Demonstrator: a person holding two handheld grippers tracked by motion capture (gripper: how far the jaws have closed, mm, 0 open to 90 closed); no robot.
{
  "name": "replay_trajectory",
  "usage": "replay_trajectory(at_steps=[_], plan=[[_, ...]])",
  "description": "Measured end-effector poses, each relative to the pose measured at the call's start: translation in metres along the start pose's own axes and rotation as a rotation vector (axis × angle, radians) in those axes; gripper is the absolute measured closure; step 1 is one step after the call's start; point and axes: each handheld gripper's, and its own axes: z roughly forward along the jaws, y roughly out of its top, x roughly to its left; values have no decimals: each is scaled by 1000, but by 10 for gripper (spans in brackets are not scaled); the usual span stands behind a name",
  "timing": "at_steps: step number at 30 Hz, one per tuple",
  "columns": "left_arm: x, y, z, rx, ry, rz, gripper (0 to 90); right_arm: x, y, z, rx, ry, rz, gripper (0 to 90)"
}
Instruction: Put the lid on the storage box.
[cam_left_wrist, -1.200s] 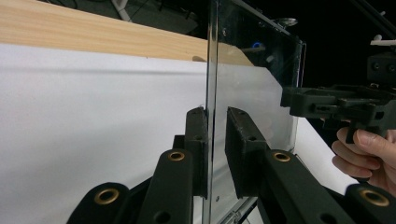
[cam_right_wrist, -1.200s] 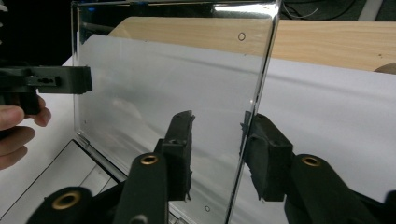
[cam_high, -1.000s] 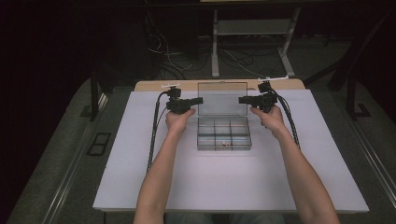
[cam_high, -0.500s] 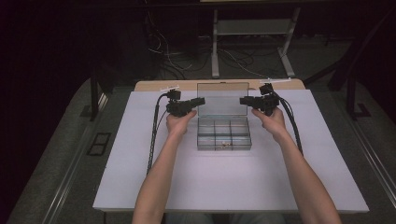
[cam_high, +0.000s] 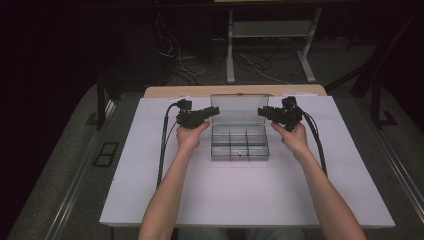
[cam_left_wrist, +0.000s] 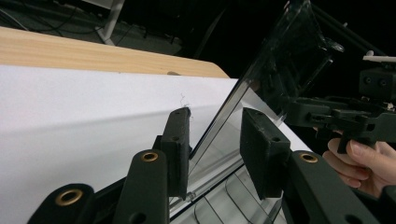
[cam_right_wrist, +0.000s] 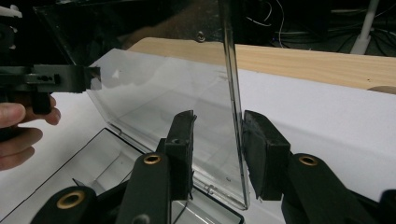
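Both grippers have crept slightly inward toward the raised lid since a second ago, and the box has stayed where it was on the white table cover. Nearest the person, two bare forearms reach forward from the table's near edge, each hand holding a black gripper level with the box's far side. Between the hands sits the clear plastic box (cam_high: 239, 143), its tray split into small compartments, a few tiny pieces lying in one front compartment, too small to identify. Its lid (cam_high: 238, 109) stands upright at the back. The left gripper (cam_high: 214, 112) meets the lid's left edge; in the left gripper view its jaws stand apart with the lid (cam_left_wrist: 261, 88) edge running between them, close against the left jaw and clear of the right jaw. The right gripper (cam_high: 261, 111) meets the lid's right edge; in the right gripper view its jaws also stand apart, the lid (cam_right_wrist: 233, 93) edge between them, lying against the right jaw. Beyond the grippers lies the wooden table (cam_high: 200, 91) edge, then dark floor with cables.
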Motion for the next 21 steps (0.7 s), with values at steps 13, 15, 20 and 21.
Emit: replay_trajectory(at_steps=[13,15,20,21], plan=[[-9,13,-17,-52,-39,22,603,2,-2,-3,-1,-2,-11,631],[-11,15,-18,-48,-39,29,607,2,-2,-3,-1,-1,-9,628],[-15,22,-17,-43,-38,36,617,3,-2,-3,3,0,-3,621],[-15,23,-17,-39,-36,46,618,3,-2,-3,3,-1,-3,621]])
